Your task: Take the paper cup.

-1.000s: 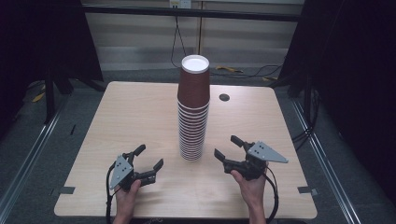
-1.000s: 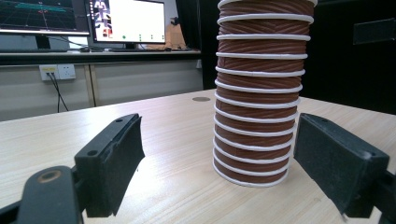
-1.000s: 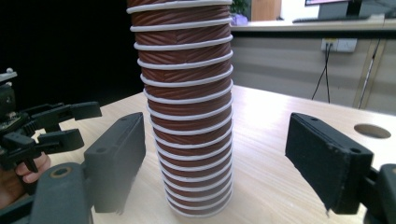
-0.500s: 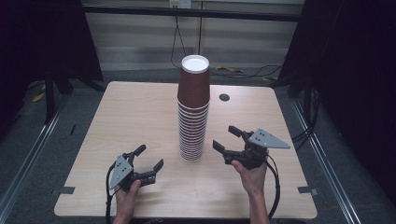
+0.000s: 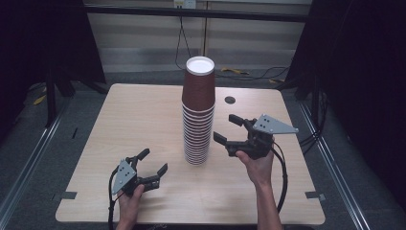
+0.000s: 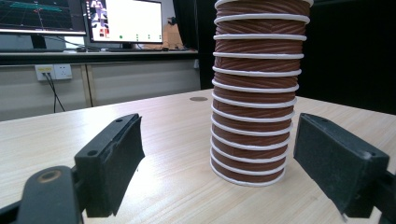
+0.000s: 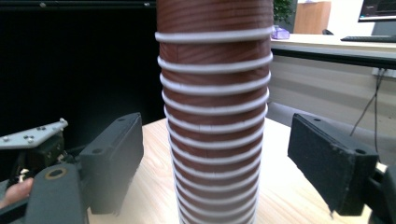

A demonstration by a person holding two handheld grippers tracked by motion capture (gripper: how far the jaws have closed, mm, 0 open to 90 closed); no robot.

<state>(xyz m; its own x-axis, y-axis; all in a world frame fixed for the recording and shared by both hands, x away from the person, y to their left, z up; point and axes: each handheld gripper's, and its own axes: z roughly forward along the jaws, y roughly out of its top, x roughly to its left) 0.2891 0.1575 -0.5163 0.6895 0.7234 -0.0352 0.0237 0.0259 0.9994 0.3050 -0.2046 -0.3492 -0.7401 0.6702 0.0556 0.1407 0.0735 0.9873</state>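
1. The step in hand, as I judge it, is the approach to the stack of paper cups (image 5: 197, 112), which stands upright, mouths down, near the middle of the table (image 5: 119, 124).
2. My right gripper (image 5: 231, 128) hangs above the table just beside the stack's right flank, about halfway up it, jaws spread wide and grasping nothing.
3. My left gripper (image 5: 153, 161) sits low near the table's front edge, left of the stack's foot and apart from it, its jaws likewise released and empty.
4. The next move, I reckon, calls for my right gripper to go higher toward the top cup (image 5: 198, 86) and straddle it squarely, then close gently so the thin wall does not crush and the tall stack does not tip.
5. The high view shows the stack's white top and both my hands; the right gripper view shows the stack's ribbed middle (image 7: 215, 116) framed between its jaws, with my left gripper (image 7: 32, 140) beyond; the left gripper view shows the bottom rim resting on the table (image 6: 163, 121).
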